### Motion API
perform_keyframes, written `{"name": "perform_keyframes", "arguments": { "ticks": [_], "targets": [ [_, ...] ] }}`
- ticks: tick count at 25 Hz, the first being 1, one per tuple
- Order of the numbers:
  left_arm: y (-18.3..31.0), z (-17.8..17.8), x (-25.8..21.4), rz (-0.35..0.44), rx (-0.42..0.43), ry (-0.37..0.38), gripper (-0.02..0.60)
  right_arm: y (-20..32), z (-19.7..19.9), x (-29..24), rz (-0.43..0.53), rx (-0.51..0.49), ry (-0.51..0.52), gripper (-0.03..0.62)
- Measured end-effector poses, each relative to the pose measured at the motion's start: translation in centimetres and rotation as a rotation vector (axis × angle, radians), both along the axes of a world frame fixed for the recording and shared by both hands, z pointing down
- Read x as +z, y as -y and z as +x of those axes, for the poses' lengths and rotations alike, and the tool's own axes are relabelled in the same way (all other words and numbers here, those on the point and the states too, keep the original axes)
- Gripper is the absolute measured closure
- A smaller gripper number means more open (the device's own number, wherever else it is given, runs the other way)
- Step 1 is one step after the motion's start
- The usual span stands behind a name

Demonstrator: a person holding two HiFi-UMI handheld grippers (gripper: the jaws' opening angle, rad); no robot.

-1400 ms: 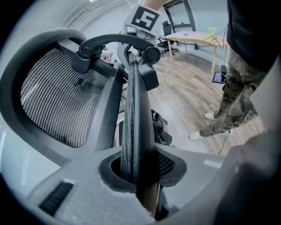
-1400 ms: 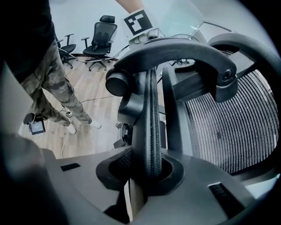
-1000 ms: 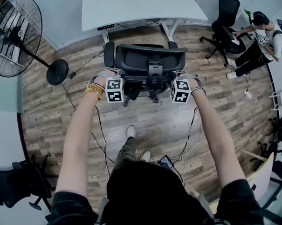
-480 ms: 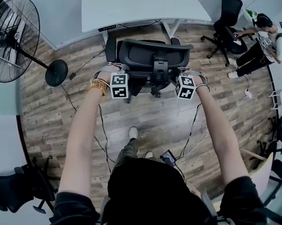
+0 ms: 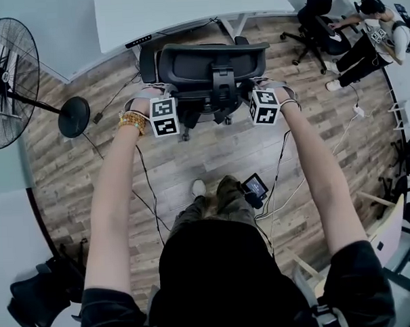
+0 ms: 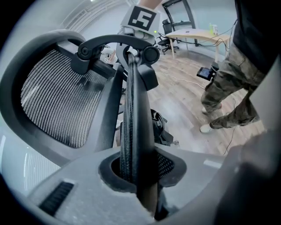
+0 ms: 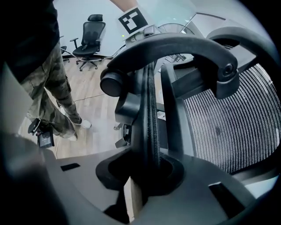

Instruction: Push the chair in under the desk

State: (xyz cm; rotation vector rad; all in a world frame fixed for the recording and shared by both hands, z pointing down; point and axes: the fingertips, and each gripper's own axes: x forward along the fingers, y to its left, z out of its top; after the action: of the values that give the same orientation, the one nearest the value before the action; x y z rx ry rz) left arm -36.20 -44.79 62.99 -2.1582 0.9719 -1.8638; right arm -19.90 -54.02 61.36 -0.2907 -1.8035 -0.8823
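The black mesh office chair (image 5: 210, 57) stands just in front of the white desk (image 5: 184, 8), its back facing me. My left gripper (image 5: 160, 95) is shut on the left edge of the backrest frame (image 6: 134, 110). The right gripper (image 5: 259, 89) is shut on the right edge (image 7: 149, 114). In the left gripper view the frame edge runs straight down between the jaws of that gripper (image 6: 137, 176), with the mesh (image 6: 52, 105) to its left. The right gripper view shows the same hold at that gripper (image 7: 147, 176), mesh (image 7: 237, 118) to the right. The seat is hidden under the backrest.
A standing fan (image 5: 5, 87) with a round base (image 5: 74, 116) is at the left. Cables (image 5: 149, 196) trail over the wood floor. Another black chair (image 5: 317, 19) and a seated person (image 5: 362, 30) are at the upper right. A dark chair base (image 5: 41, 295) sits at the lower left.
Both grippers and the chair have moved together toward the desk. The person holding them has stepped forward after it. The holds on the backrest look unchanged.
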Motion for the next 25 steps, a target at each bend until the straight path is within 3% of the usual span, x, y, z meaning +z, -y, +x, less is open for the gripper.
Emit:
{"name": "perform_keyframes", "arguments": {
  "ticks": [25],
  "targets": [
    [4.8, -3.4, 0.8, 0.002, -0.065, 0.018, 0.503, 5.9, -3.9, 0.9, 0.050, -0.080, 0.038, 0.523]
  ]
}}
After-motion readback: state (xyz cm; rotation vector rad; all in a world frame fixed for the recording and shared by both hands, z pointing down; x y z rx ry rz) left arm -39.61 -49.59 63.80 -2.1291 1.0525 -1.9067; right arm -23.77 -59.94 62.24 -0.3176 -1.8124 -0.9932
